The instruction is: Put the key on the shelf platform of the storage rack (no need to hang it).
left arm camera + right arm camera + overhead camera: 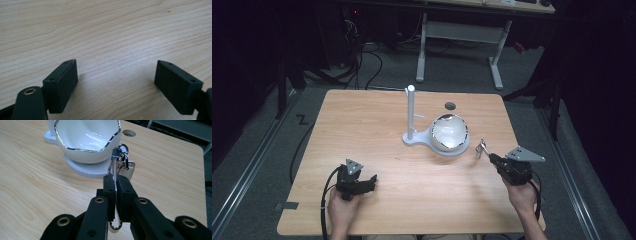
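A white bowl (449, 132) with a silver rim rests on the round base of a white stand (411, 116) with an upright post, mid-table. My right gripper (491, 157) is shut on a metal key ring with keys (482, 148), held above the table just right of the bowl. In the right gripper view the key ring (117, 160) sticks up from between the closed jaws, near the bowl's (87, 137) rim. My left gripper (371, 181) sits low at the front left with its jaws wide apart over bare wood; its fingers (62, 82) hold nothing.
A round cable hole (450, 105) lies in the wooden tabletop (377, 150) behind the bowl. A white desk frame (459, 45) and dark cables stand on the floor beyond the table.
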